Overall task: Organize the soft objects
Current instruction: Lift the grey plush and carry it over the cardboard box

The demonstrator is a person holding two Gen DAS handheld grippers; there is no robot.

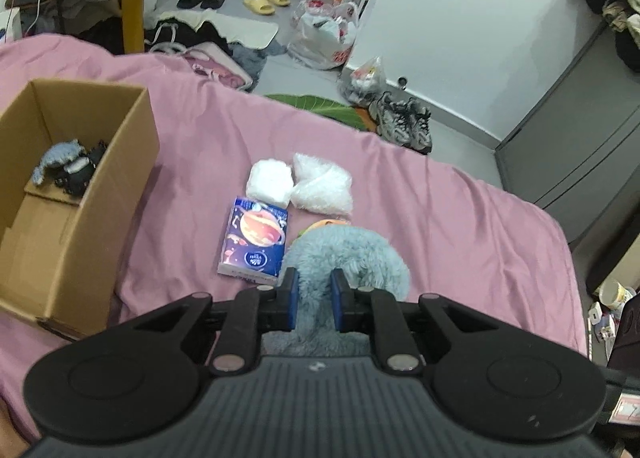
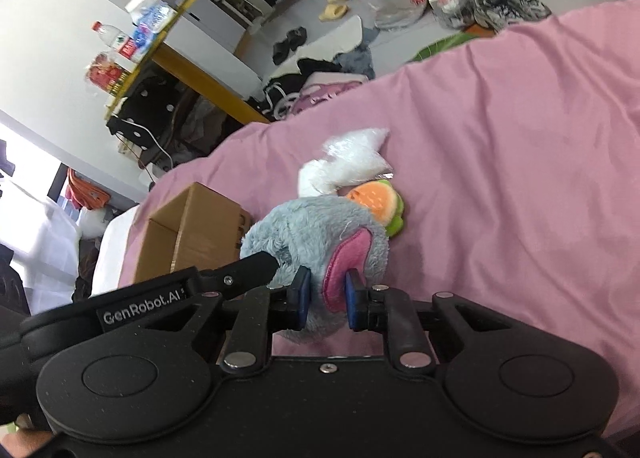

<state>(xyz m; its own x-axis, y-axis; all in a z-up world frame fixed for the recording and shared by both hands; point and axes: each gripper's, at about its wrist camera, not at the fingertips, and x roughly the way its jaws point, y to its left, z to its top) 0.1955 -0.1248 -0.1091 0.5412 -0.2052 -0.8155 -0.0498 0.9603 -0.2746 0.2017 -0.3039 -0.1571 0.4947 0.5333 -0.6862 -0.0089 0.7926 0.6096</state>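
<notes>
Cardboard first: the box (image 1: 76,194) sits open on the pink bedspread (image 1: 440,218) at the left of the left wrist view, and down inside it lie a small blue-grey plush (image 1: 56,160) and a black item (image 1: 82,172) pressed together against the far wall; what the black one is, I cannot tell. Now the grey-blue plush toy (image 1: 344,254) is the one in play, and both grippers have it. The left gripper (image 1: 314,298) is clamped on its fur, blue pads sunk into the pile. The right gripper (image 2: 328,300) is pinched on the toy's pink-lined ear (image 2: 346,266), a pad on either face of it. In the right wrist view the left gripper's black finger (image 2: 248,270) bites into the toy's far side, with the box just behind. Around it: a blue carton (image 1: 256,238) with a planet print lies flat between box and toy, two white packets (image 1: 300,184) sit beyond it side by side, and an orange-and-green plush (image 2: 376,202) rests just beside the toy, touching the packets. Off the bed, shoes, slippers and plastic bags litter the floor.
</notes>
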